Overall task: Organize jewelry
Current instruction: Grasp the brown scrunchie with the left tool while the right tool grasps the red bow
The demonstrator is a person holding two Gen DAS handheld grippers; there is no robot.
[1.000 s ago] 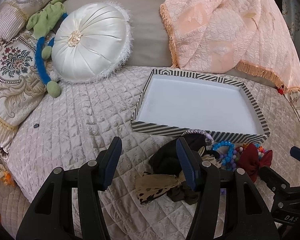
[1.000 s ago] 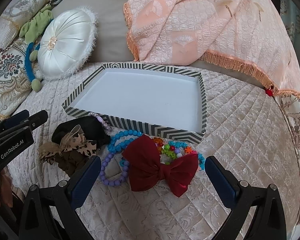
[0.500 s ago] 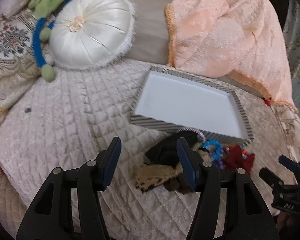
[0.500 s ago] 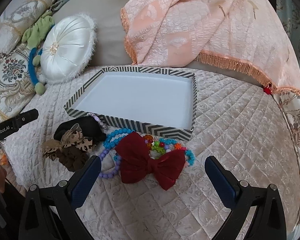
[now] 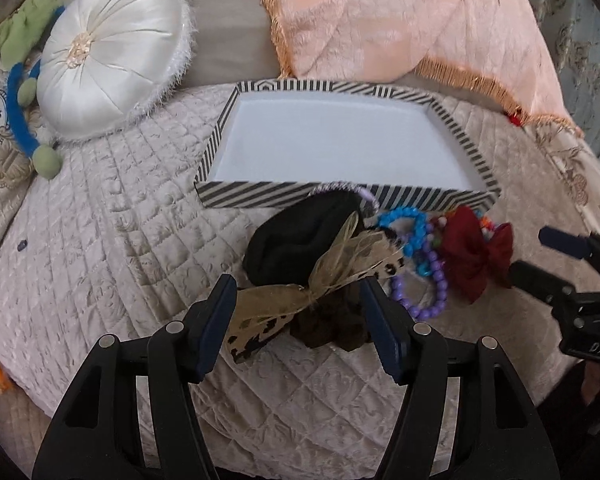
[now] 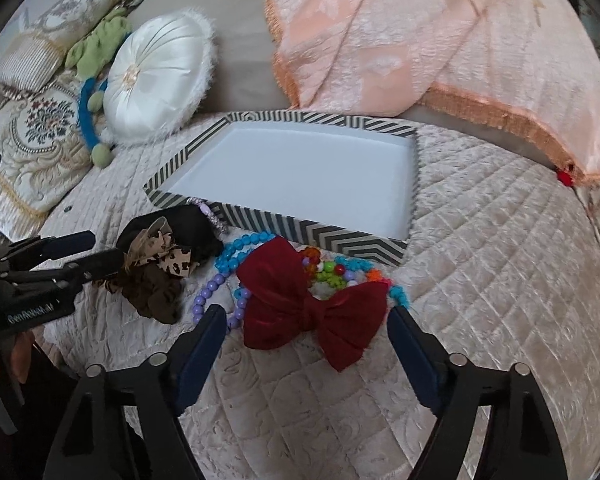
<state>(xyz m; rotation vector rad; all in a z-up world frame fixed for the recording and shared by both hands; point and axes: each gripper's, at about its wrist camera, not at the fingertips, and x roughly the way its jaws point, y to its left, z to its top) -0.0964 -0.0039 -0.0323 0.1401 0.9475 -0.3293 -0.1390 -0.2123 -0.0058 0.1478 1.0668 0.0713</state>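
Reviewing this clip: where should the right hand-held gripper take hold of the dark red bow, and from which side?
Probably at the pinched centre knot of the dark red bow, its narrowest part. It lies flat on the quilt, lobes spread sideways, so come from above and the near side, where the open right hand-held gripper already brackets it.

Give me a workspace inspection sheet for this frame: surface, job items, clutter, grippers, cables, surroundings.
Surface: quilted beige bedspread.
Job's things: striped tray with nothing in it; in front of it, red bow, blue bead bracelet, purple bead bracelet, multicoloured beads, leopard ribbon scrunchie, black scrunchie.
Clutter: small dark speck on the bedspread.
Grippers: left gripper open, straddling the leopard ribbon scrunchie; right gripper open, just short of the red bow.
Cables: nothing seen.
Surroundings: round white cushion, peach fringed throw, green and blue plush toy, embroidered pillows.
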